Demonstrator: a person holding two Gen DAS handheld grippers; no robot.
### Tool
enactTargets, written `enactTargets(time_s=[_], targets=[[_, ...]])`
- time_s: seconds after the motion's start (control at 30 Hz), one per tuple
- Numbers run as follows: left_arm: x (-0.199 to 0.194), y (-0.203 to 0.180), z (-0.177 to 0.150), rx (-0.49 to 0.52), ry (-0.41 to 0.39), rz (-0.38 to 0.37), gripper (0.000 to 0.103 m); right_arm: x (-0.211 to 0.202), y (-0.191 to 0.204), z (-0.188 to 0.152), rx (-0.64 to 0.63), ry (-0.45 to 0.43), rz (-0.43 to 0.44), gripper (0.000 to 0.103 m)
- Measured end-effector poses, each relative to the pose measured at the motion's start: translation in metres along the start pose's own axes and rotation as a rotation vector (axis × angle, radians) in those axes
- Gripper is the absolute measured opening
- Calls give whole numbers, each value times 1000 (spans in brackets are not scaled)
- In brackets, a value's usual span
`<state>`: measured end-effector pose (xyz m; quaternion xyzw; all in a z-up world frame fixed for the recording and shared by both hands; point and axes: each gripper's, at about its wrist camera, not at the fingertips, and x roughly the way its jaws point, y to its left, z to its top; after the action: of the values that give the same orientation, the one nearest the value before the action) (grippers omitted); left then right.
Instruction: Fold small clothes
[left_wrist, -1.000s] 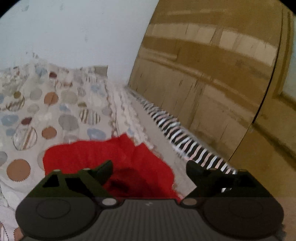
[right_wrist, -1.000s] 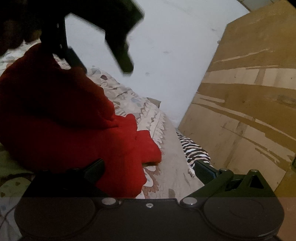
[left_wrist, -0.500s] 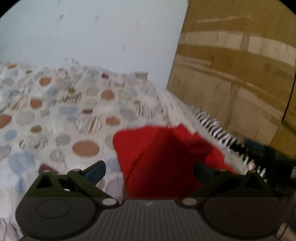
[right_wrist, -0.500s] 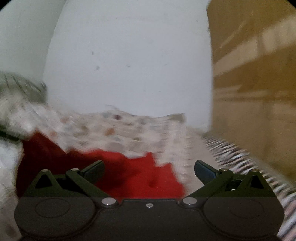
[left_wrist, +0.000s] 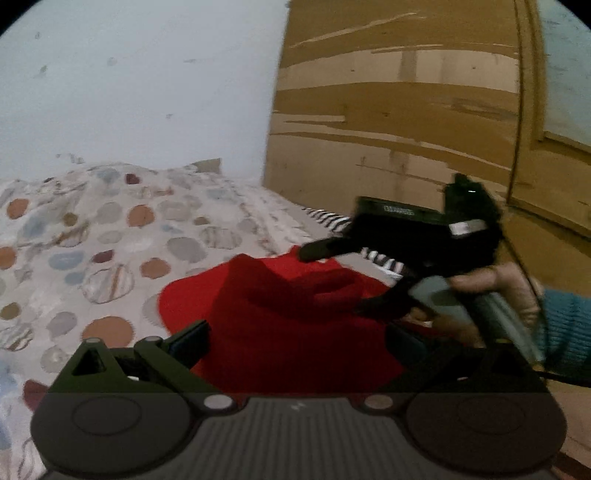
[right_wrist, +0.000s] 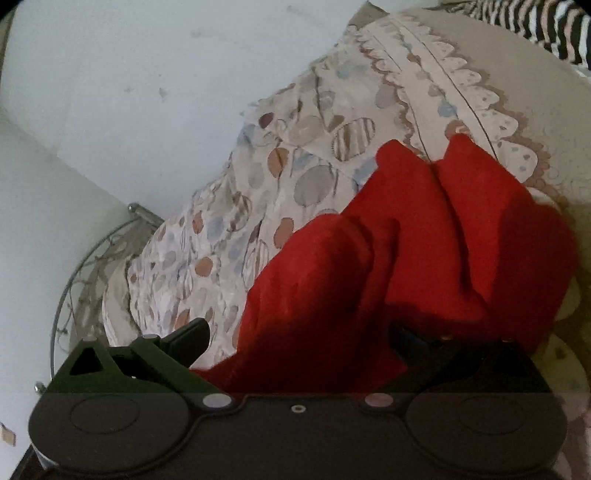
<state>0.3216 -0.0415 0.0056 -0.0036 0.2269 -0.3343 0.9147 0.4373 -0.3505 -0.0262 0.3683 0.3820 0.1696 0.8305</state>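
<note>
A red garment (left_wrist: 295, 317) lies crumpled on the spotted bedspread (left_wrist: 110, 236); the left gripper (left_wrist: 295, 341) and right gripper (right_wrist: 299, 339) hover over it, fingers spread, pinching nothing.

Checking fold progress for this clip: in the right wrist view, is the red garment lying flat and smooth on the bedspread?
No. The red garment is bunched in thick folds and creases on the spotted bedspread.

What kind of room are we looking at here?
Most likely a bedroom: a bedspread printed with coloured dots covers what looks like a bed, a red garment lies on it, and a plain painted wall stands behind.
</note>
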Motion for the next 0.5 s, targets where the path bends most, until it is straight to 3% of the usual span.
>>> enactTargets(time_s=[0.07,0.13,0.2,0.3,0.4,0.5], targets=[[0,-5,0,0,0,-18,101,4,0,3,0,-20,2,97],[1,-8,-1,-21,-3,-31,101,4,3,1,-29,-25,-7,72],[3,-13,-2,-38,0,-53,101,0,6,-1,-53,-25,-42,59],[7,-32,-6,19,17,-89,101,-6,5,-6,-80,-34,-68,24],[13,-52,-9,95,41,-127,101,-21,4,-8,-120,-87,-49,19],[26,-63,-7,100,57,-203,101,-42,15,-2,-180,-173,-15,18]])
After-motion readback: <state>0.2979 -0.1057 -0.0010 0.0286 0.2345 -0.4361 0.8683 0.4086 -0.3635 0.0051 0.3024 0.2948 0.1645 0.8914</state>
